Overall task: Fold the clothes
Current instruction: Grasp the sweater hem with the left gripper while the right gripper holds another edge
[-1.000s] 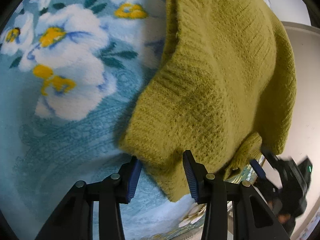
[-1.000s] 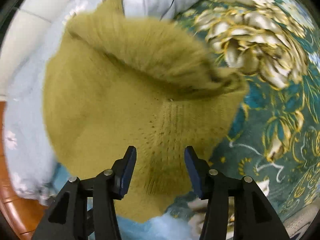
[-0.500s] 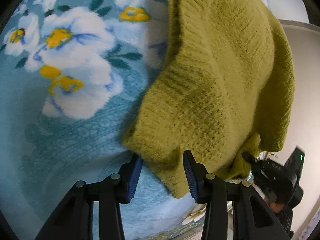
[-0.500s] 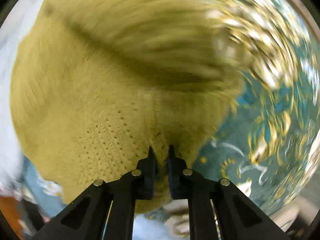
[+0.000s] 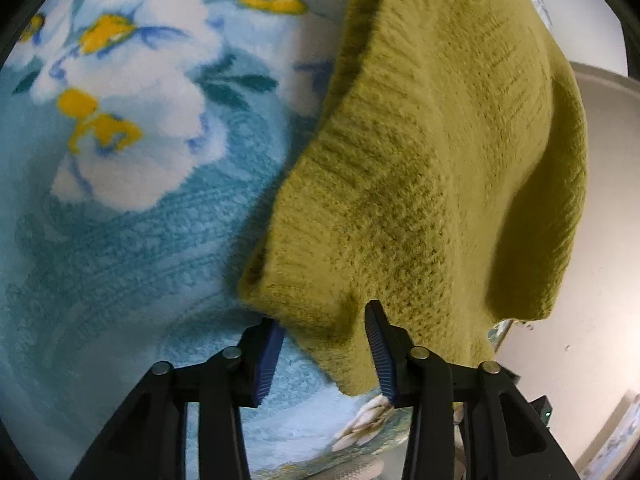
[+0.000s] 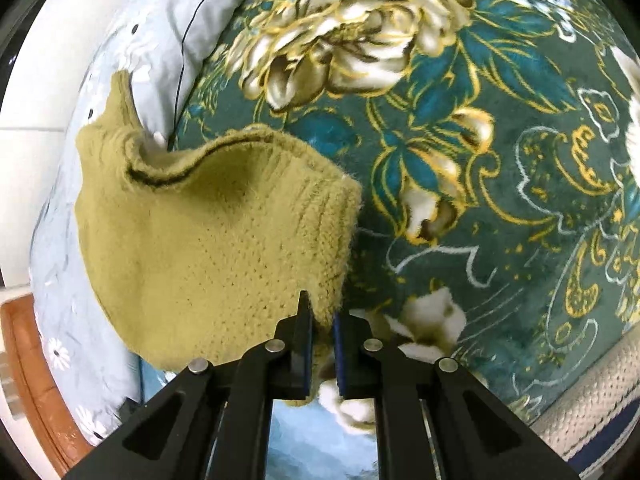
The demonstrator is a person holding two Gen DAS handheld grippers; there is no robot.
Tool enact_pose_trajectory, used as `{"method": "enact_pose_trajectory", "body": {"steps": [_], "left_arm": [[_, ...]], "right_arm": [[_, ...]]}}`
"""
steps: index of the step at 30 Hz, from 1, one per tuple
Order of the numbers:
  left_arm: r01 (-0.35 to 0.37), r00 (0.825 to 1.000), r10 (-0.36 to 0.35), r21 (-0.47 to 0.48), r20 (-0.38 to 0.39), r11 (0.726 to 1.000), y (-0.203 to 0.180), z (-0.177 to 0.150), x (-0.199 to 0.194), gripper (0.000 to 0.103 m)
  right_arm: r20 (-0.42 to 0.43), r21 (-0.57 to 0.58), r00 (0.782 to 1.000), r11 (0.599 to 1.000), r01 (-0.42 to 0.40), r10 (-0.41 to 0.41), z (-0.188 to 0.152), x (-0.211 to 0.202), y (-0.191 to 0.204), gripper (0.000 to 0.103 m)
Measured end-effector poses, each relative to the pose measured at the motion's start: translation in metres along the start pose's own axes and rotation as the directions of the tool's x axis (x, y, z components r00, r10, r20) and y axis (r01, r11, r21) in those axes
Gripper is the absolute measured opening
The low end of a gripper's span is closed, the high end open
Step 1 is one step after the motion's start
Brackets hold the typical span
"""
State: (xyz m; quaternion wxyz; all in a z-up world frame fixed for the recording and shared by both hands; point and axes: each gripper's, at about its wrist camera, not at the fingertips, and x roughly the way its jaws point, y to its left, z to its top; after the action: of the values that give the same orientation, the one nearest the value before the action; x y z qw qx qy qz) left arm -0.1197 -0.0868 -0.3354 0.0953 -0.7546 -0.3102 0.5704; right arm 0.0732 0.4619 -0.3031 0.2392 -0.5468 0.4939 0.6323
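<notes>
**Both claws on the sweater hem**

Since a second ago your right claw [image 6: 322, 320] has snapped closed on the ribbed hem of the fuzzy olive-green knit sweater [image 6: 208, 240] and swung it across, so the dark teal blanket with cream-and-gold flowers [image 6: 480, 140] now fills most of that view. Your left claw [image 5: 326, 346] has just been closing; the opposite hem corner sits between its blue pads [image 5: 266, 360], which touch the knit on both sides.

In the left view, the sweater [image 5: 440, 160] hangs stretched from the two grips, lifted above the light blue plush blanket with white and yellow flowers [image 5: 120, 220]. In the right view, the garment's ribbed edge curls open at the top, and a pale grey-blue flowered pillow [image 6: 192, 12] lies behind it, beside the teal blanket on the bed.
</notes>
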Motion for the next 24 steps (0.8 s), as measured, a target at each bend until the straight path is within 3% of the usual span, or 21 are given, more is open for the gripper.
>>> {"method": "enact_pose_trajectory", "body": {"steps": [6,11,14,15,18,20,21,22,24], "left_arm": [[0.001,1.000,0.000,-0.040,0.015,0.999,0.015,0.007,-0.019,0.015],[0.036,0.998,-0.035,-0.018,0.047,0.999,0.016,0.005,-0.053,0.013],[0.062,0.994,-0.063,0.011,0.089,0.998,0.013,0.002,-0.087,0.013],[0.077,0.991,-0.079,0.022,0.109,0.997,0.032,-0.034,-0.083,0.012],[0.111,0.979,-0.119,0.057,0.167,0.992,0.031,-0.045,-0.120,0.012],[0.127,0.968,-0.144,0.093,0.207,0.988,0.024,-0.048,-0.147,0.012],[0.138,0.960,-0.162,0.117,0.229,0.983,0.011,-0.057,-0.135,0.012],[0.148,0.952,-0.180,0.142,0.249,0.979,-0.006,-0.056,-0.159,0.012],[0.162,0.935,-0.212,0.191,0.286,0.968,-0.004,-0.061,-0.197,0.012]], "right_arm": [[0.002,0.037,1.000,0.999,-0.029,0.029,0.011,0.011,-0.004,0.009],[0.026,0.039,0.996,0.996,-0.086,0.085,0.017,0.001,0.001,0.009],[0.048,0.034,0.985,0.985,-0.167,0.165,0.019,-0.012,0.010,0.009],[0.055,0.025,0.980,0.981,-0.193,0.192,0.020,-0.018,0.016,0.009],[0.085,0.004,0.953,0.957,-0.291,0.290,0.018,-0.035,0.035,0.009],[0.104,-0.010,0.925,0.930,-0.368,0.367,0.023,-0.049,0.048,0.009],[0.111,-0.023,0.910,0.917,-0.399,0.399,0.025,-0.058,0.054,0.009],[0.118,-0.042,0.894,0.902,-0.430,0.432,0.024,-0.070,0.061,0.009],[0.129,-0.081,0.865,0.875,-0.478,0.484,0.023,-0.092,0.079,0.009]]}}
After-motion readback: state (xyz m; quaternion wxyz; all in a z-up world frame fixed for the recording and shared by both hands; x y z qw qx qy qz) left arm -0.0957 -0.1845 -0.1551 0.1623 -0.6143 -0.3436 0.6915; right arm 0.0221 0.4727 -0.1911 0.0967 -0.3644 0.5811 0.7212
